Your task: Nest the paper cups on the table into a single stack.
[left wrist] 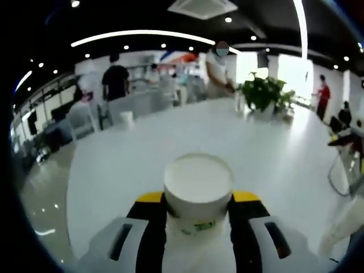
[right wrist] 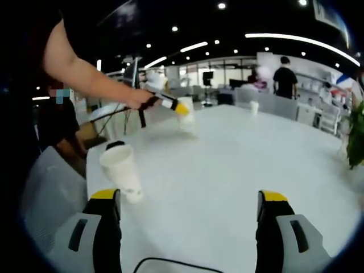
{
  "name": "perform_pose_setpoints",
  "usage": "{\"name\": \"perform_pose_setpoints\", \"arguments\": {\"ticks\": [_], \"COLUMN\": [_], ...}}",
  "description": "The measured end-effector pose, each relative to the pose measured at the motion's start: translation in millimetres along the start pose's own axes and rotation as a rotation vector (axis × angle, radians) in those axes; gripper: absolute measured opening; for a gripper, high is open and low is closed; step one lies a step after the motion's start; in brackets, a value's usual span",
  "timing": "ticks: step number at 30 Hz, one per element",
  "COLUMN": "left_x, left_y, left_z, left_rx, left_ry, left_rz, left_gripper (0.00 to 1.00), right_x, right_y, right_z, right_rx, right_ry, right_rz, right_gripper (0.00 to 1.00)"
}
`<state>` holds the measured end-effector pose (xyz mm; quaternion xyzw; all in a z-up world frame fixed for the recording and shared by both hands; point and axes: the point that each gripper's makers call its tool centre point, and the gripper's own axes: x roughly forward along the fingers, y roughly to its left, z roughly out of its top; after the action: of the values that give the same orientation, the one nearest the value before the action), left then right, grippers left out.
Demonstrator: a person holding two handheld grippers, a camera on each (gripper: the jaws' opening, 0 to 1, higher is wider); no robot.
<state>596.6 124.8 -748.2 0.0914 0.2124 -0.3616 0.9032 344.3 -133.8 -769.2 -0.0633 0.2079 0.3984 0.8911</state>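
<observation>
White glossy table (right wrist: 239, 170) in open office, left gripper (left wrist: 199, 213) clamped on white paper cup (left wrist: 198, 190) bearing unreadable green print, right gripper (right wrist: 190, 207) gaping wide beside white cup stack (right wrist: 122, 170).

Both views are bright indoors, lit by long ceiling light strips (left wrist: 142, 35) and small round spotlights against a dark ceiling. Daylight from the windows (left wrist: 296, 74) at the upper right of the left gripper view blows out to white. The white table (right wrist: 239, 159) reflects a soft glare. Fisheye bending curves the edges, and everything looks soft and slightly blurred.
</observation>
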Motion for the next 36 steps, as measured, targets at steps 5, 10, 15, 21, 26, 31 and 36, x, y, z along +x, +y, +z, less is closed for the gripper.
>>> {"name": "perform_pose_setpoints", "arguments": {"ticks": [5,10,15,21,26,31,36], "left_x": [-4.3,-6.7,-7.1,-7.6,-7.6,-7.8,-7.4], "left_y": [6.4,11.4,14.9,11.9,7.6,-2.4,-12.7], "left_z": [11.0,20.2,26.2,31.7,35.2,39.1,45.8], "left_rx": [0.015,0.031,0.037,0.039,0.044,0.051,0.06], "left_ry": [-0.005,-0.007,-0.001,-0.001,-0.003,-0.001,0.0], "left_rz": [0.002,0.0,-0.002,-0.015,-0.029,-0.055,-0.073], "left_gripper": [0.41,0.41,0.41,0.41,0.41,0.41,0.41], "right_x": [-1.0,-0.1,0.6,0.7,0.1,-1.1,-2.9], "right_y": [-1.1,-0.8,-3.5,-5.9,-7.3,-6.3,-7.4], "right_z": [0.6,1.0,5.9,9.5,10.2,11.0,12.0], "right_rx": [-0.01,-0.016,-0.019,-0.031,-0.03,-0.031,-0.037], "right_ry": [0.004,0.006,-0.003,-0.004,-0.008,-0.012,-0.014], "right_rz": [-0.002,-0.001,-0.011,-0.01,-0.013,-0.013,-0.013], "right_gripper": [0.98,0.99,1.0,1.0,1.0,1.0,1.0]}}
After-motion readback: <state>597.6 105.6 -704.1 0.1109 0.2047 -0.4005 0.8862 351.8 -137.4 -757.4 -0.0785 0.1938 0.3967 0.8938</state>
